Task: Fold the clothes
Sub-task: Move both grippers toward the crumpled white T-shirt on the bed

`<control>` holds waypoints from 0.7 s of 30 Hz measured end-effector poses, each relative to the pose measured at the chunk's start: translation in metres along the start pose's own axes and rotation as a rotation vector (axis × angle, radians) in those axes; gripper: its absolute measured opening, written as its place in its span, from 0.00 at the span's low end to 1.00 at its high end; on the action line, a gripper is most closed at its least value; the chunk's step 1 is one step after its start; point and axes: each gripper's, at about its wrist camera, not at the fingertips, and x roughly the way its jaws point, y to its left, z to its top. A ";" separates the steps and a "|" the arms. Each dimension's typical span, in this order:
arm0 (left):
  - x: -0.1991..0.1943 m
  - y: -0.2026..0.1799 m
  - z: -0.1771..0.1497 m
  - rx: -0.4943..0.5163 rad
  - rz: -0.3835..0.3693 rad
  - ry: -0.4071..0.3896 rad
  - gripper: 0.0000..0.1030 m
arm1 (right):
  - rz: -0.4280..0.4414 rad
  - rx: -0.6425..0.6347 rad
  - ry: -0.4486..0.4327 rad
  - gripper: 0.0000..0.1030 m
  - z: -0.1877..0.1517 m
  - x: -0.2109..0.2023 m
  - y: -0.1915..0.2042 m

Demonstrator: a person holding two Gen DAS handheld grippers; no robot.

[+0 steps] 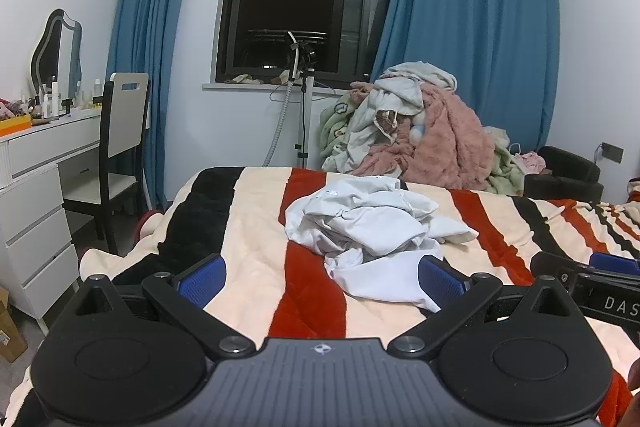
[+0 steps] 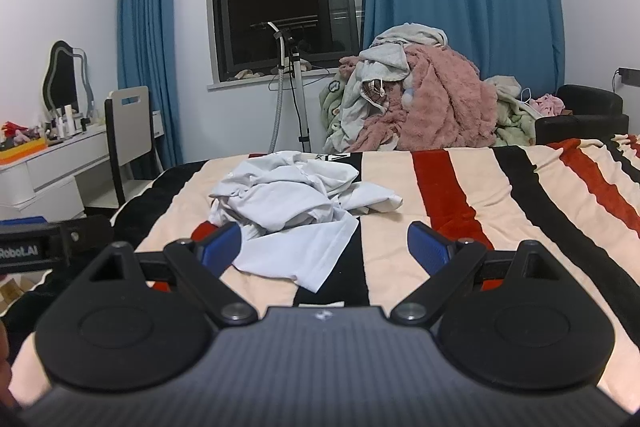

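Crumpled pale-blue cotton shirt point(image 1: 372, 227) lies heaped on the striped fleece blanket point(image 1: 248, 227), just ahead of both empty, wide-open grippers: left gripper point(image 1: 322, 277) probably nearer its loose hem than right gripper point(image 2: 325, 245).

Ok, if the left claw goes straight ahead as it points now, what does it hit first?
Most likely the crumpled white shirt on the striped blanket; its near edge lies just past the open left claw. Depth is uncertain.
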 end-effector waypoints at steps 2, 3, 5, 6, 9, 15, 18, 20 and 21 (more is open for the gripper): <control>0.000 0.000 0.000 0.006 0.001 0.002 1.00 | -0.005 0.000 0.000 0.89 0.000 0.001 -0.001; 0.000 0.000 0.000 0.008 0.001 0.003 1.00 | -0.007 0.000 0.000 0.89 0.000 0.001 -0.001; 0.000 0.001 0.001 0.002 -0.005 0.007 1.00 | -0.012 0.000 0.001 0.89 -0.001 0.002 -0.002; 0.000 0.002 0.001 0.000 -0.007 0.009 1.00 | -0.015 0.000 0.001 0.89 -0.001 0.002 -0.002; 0.000 0.009 -0.002 -0.011 -0.011 0.014 1.00 | -0.022 0.001 0.001 0.89 -0.001 0.003 -0.003; 0.004 -0.002 -0.003 -0.005 -0.009 0.033 1.00 | -0.037 0.009 0.003 0.89 -0.002 0.006 -0.006; 0.004 -0.002 -0.003 -0.018 -0.017 0.053 1.00 | -0.046 0.016 0.005 0.89 -0.004 0.009 -0.007; 0.002 -0.001 -0.002 -0.030 -0.025 0.064 1.00 | -0.055 0.023 0.009 0.89 -0.006 0.012 -0.007; 0.002 -0.001 -0.001 -0.029 -0.024 0.065 1.00 | -0.060 0.027 0.011 0.89 -0.007 0.012 -0.008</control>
